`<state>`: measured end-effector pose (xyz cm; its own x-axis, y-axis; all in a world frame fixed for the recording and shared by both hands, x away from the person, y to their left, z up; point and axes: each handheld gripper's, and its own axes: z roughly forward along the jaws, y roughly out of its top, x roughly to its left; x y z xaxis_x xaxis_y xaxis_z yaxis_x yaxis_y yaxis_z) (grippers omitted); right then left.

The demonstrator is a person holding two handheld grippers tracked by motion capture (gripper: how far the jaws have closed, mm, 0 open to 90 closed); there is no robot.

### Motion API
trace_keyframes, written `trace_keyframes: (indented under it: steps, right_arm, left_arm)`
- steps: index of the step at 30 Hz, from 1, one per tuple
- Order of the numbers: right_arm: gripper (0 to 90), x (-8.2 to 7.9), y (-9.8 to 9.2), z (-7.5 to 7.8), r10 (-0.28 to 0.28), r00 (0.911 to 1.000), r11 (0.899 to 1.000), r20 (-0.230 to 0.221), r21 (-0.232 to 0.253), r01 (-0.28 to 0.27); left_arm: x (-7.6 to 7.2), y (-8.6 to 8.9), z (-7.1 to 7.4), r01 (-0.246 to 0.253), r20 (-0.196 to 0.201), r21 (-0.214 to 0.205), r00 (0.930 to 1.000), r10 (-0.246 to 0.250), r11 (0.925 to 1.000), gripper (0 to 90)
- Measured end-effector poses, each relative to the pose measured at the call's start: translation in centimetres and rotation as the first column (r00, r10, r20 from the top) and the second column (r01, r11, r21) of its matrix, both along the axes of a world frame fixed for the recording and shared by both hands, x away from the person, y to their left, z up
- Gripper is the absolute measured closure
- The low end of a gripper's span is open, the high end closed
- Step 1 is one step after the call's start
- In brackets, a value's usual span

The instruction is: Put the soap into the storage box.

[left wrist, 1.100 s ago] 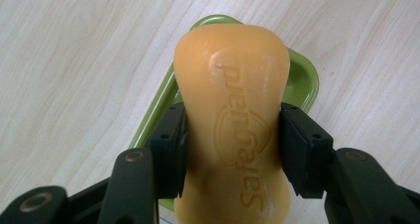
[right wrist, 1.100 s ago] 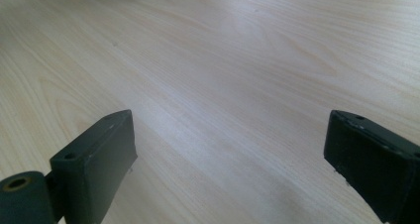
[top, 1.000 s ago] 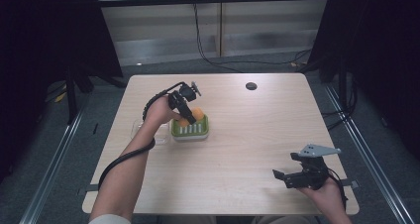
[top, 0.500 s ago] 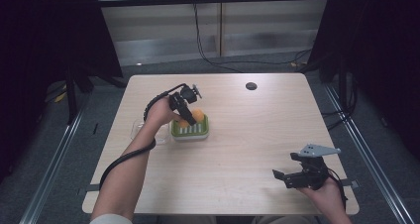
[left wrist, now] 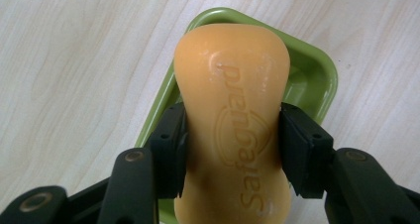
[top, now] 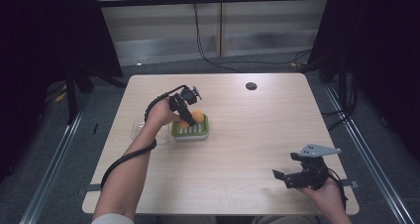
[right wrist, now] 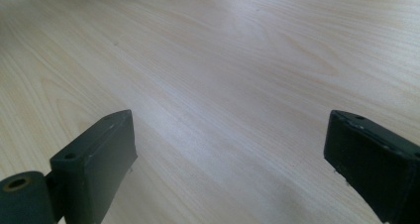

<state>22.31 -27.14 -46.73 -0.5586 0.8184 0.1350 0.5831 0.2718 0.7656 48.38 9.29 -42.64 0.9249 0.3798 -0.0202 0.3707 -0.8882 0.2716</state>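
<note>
An orange bar of soap point(left wrist: 233, 120) with raised lettering is clamped between the jaws of my left gripper point(left wrist: 232, 149). It hangs just above a green soap dish point(left wrist: 317, 80). From above, the left gripper point(top: 187, 116) sits over the green soap dish point(top: 198, 131) left of the table's middle, with the orange soap point(top: 196, 116) showing at its tip. My right gripper point(top: 288, 176) rests low at the table's near right corner, jaws wide apart over bare wood, with nothing between its fingers point(right wrist: 94, 159).
A clear plastic lid or tray point(top: 138, 130) lies just left of the green dish, partly under the left hand. A round black hole cover point(top: 251, 85) sits at the far side of the wooden table point(top: 257, 135). Metal rails run along both sides.
The left gripper with the soap has shifted very slightly over the dish. The right gripper has stayed still.
</note>
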Motion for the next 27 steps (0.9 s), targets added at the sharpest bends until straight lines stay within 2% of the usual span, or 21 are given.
trace_keyframes:
  steps: [1,4,5,6,7,8,9,10,11,12,13,15,17,18,20,21,22,23,25,27]
  right_arm:
    - [5.8,0.0,0.0,0.0,0.0,1.0,1.0,0.0,0.0,0.0]
    - [5.7,0.0,-0.1,0.0,0.0,1.0,1.0,0.001,0.002,0.0]
    - [5.7,0.0,-0.1,0.0,-0.003,1.0,1.0,0.001,0.001,0.003]
    - [5.7,0.0,-0.1,0.0,-0.003,1.0,1.0,0.001,0.0,0.003]
    - [5.7,0.0,-0.1,0.0,-0.005,1.0,1.0,-0.001,0.002,0.005]
    - [5.7,0.0,-0.1,0.0,-0.006,1.0,1.0,-0.001,0.003,0.006]
    - [5.8,0.0,0.0,0.0,-0.004,1.0,1.0,0.001,0.002,0.004]
    - [5.7,0.0,0.0,0.0,0.0,1.0,1.0,0.002,0.0,0.0]
    - [5.8,0.0,0.0,0.0,-0.001,1.0,1.0,0.0,-0.001,0.001]
    - [5.7,0.0,0.0,0.0,-0.001,1.0,1.0,0.001,-0.002,0.001]
    - [5.7,0.0,0.0,-0.1,-0.002,1.0,1.0,0.0,-0.002,0.002]
    - [5.7,0.0,0.0,-0.1,-0.002,1.0,1.0,-0.002,-0.001,0.002]
    - [5.7,0.0,0.0,0.0,-0.001,1.0,1.0,0.0,-0.003,0.001]
    - [5.8,0.0,0.0,0.0,-0.001,1.0,1.0,0.001,-0.003,0.001]
    - [5.8,0.0,0.0,0.0,-0.001,1.0,1.0,0.002,-0.003,0.001]
    - [5.8,0.0,0.0,0.0,-0.001,1.0,1.0,0.0,-0.002,0.001]
    - [5.8,0.0,0.0,-0.1,-0.003,1.0,1.0,-0.001,-0.002,0.003]
    - [5.7,0.0,0.0,-0.1,-0.003,1.0,1.0,-0.001,-0.002,0.003]
    - [5.7,0.0,0.0,-0.1,-0.002,1.0,1.0,0.0,-0.002,0.002]
    - [5.8,0.0,0.0,-0.1,0.0,1.0,1.0,0.002,-0.002,0.0]
  left_arm:
    - [0.1,0.0,0.0,0.006,-0.013,0.005,0.9999,-0.006,1.0,49.8]
    - [0.2,0.1,-0.2,0.015,-0.005,0.009,0.9999,-0.014,0.9999,49.8]
    - [0.0,0.1,-0.4,-0.004,0.003,-0.005,1.0,0.004,1.0,49.8]
    - [0.2,0.1,-0.3,0.005,-0.014,0.006,0.9999,-0.004,1.0,49.8]
    - [0.1,0.1,-0.4,-0.005,-0.011,0.003,0.9999,0.005,1.0,49.8]
    - [0.3,0.2,-0.3,0.022,-0.014,0.021,0.9997,-0.022,0.9995,49.8]
    - [0.1,0.1,-0.6,0.0,0.002,0.004,1.0,0.0,1.0,49.8]
    - [0.2,0.1,-0.5,0.004,-0.011,0.007,0.9999,-0.004,1.0,49.8]
    - [0.1,0.1,-0.6,0.004,-0.003,0.005,1.0,-0.004,1.0,49.8]
    - [0.1,0.0,-0.6,0.009,-0.021,0.002,0.9997,-0.009,1.0,49.8]
    - [0.0,0.0,-0.8,0.004,-0.001,-0.002,1.0,-0.004,1.0,49.8]
    - [0.2,0.0,-0.8,0.024,-0.015,0.016,0.9996,-0.024,0.9996,49.8]
    - [0.2,0.0,-0.9,0.013,-0.016,0.011,0.9998,-0.012,0.9999,49.8]
    - [0.3,0.0,-0.9,0.03,-0.015,0.022,0.9995,-0.029,0.9993,49.8]
    - [0.3,0.0,-1.0,0.02,-0.015,0.013,0.9997,-0.02,0.9997,49.7]
    - [0.2,0.0,-1.2,0.013,0.006,0.01,0.9999,-0.013,0.9999,49.7]
    - [0.2,0.0,-1.2,0.004,0.002,0.007,1.0,-0.004,1.0,49.7]
    - [0.4,0.1,-1.1,0.034,-0.017,0.03,0.9993,-0.033,0.999,49.7]
    - [0.3,0.1,-1.3,0.016,-0.011,0.014,0.9998,-0.016,0.9998,49.7]
    - [0.4,0.1,-1.4,0.022,-0.016,0.021,0.9996,-0.022,0.9995,49.7]
